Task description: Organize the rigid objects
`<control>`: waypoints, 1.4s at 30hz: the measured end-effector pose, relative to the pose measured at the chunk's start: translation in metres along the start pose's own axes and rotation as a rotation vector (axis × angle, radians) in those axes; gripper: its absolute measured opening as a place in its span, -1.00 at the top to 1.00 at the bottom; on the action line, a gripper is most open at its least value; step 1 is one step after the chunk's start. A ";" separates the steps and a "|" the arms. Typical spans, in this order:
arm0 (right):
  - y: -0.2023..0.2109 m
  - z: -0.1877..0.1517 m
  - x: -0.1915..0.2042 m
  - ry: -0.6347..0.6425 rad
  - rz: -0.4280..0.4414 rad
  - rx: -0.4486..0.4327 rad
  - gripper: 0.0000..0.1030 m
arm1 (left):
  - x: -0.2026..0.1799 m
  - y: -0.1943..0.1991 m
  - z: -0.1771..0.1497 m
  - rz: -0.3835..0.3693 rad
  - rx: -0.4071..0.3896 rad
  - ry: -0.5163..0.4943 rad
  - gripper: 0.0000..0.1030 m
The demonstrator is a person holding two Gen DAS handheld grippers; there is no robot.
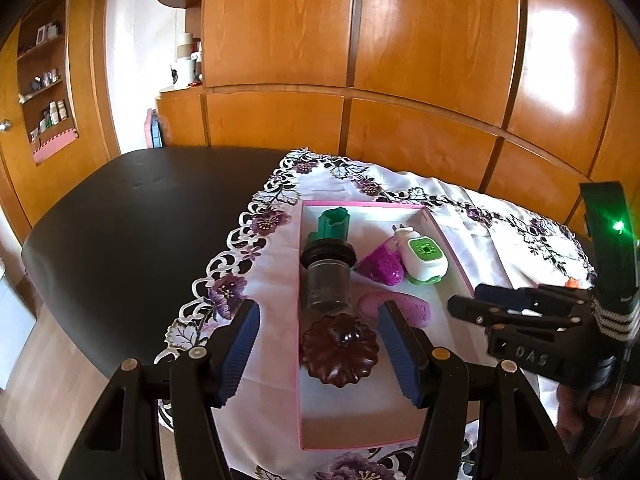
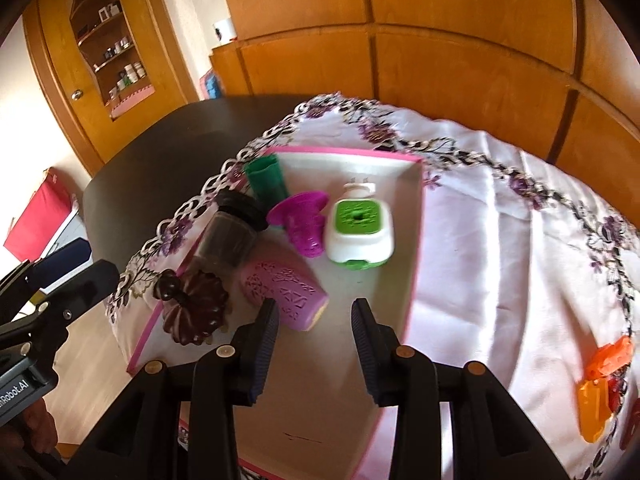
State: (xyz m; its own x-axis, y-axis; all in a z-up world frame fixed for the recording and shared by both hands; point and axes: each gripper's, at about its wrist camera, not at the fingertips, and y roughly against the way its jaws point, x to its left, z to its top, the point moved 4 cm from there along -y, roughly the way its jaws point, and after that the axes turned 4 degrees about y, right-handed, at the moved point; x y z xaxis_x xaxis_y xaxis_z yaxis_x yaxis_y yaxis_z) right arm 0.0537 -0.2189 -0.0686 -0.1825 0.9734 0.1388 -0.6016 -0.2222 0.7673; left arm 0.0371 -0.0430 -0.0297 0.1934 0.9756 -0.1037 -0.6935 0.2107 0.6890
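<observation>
A pink-rimmed box [image 1: 304,424] [image 2: 414,248] lies on a flowered cloth. In it are a brown flower-shaped lid [image 1: 339,349] [image 2: 191,312], a dark jar [image 1: 328,278] [image 2: 226,240], a green tube [image 1: 334,222] [image 2: 266,180], a magenta funnel piece [image 1: 380,266] [image 2: 300,224], a white and green plug-in device [image 1: 424,258] [image 2: 358,232] and a purple patterned cup [image 1: 404,308] [image 2: 282,290]. My left gripper [image 1: 318,354] is open above the brown lid. My right gripper [image 2: 314,352] is open and empty over the box floor beside the purple cup.
Orange plastic pieces [image 2: 600,384] lie on the cloth [image 2: 500,240] at the right. The black table [image 1: 140,220] extends left. Wooden cabinets [image 1: 400,60] stand behind. My right gripper also shows at the right in the left wrist view [image 1: 480,306].
</observation>
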 end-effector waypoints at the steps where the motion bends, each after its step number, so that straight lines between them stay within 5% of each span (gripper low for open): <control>1: 0.002 0.000 -0.003 -0.005 0.000 -0.005 0.28 | -0.002 0.000 0.000 -0.002 0.000 -0.004 -0.22; 15: 0.055 -0.014 -0.108 -0.147 -0.183 -0.076 0.27 | -0.034 0.001 0.000 -0.048 0.008 -0.078 -0.22; 27: 0.133 -0.039 -0.242 -0.367 -0.471 -0.215 0.27 | -0.060 -0.004 -0.005 -0.086 0.043 -0.133 -0.26; 31: 0.153 -0.069 -0.293 -0.549 -0.583 -0.283 0.27 | -0.071 -0.005 -0.006 -0.112 0.050 -0.152 -0.26; 35: 0.172 -0.091 -0.325 -0.752 -0.563 -0.352 0.27 | -0.089 -0.006 -0.010 -0.154 0.061 -0.195 -0.26; 42: 0.179 -0.104 -0.339 -0.860 -0.519 -0.384 0.27 | -0.138 -0.017 -0.009 -0.281 0.128 -0.229 -0.25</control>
State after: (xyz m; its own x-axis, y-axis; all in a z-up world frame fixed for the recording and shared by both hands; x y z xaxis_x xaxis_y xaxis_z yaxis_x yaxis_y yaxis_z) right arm -0.0728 -0.5944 -0.0438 0.6838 0.6337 0.3617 -0.6794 0.3721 0.6324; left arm 0.0156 -0.1804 -0.0335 0.5239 0.8387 -0.1485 -0.5021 0.4449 0.7416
